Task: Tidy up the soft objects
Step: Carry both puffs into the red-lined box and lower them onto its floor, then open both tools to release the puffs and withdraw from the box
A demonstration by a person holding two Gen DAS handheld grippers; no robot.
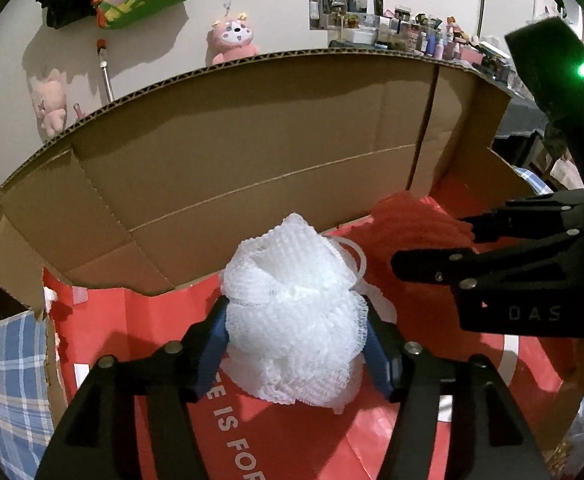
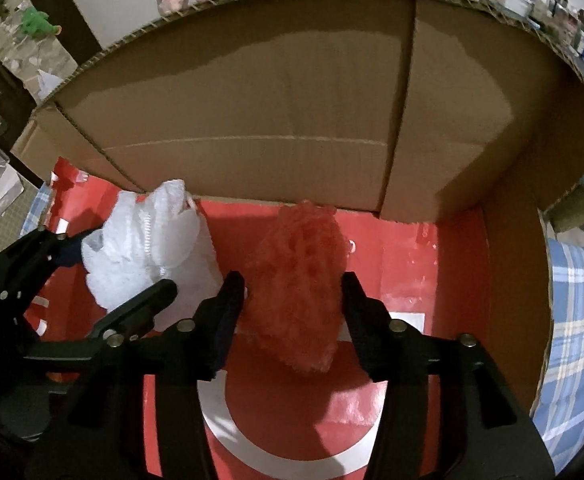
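White mesh sponge (image 1: 295, 312): inside cardboard box (image 1: 252, 152), on red liner, between left tool (image 1: 296, 344), jaws partly parted, seemingly loosened. Red sponge (image 2: 295, 284): at 3 o'clock of white, between right tool (image 2: 293, 308), likewise slack. Risk: mesh snagging pads on withdrawal, sponges dragged back out.

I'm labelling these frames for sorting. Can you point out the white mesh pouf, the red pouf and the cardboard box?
white mesh pouf (image 1: 295, 312), left wrist view, middle of its netting
red pouf (image 2: 295, 288), right wrist view, centre of its bulk
cardboard box (image 2: 252, 120), right wrist view, inner back wall
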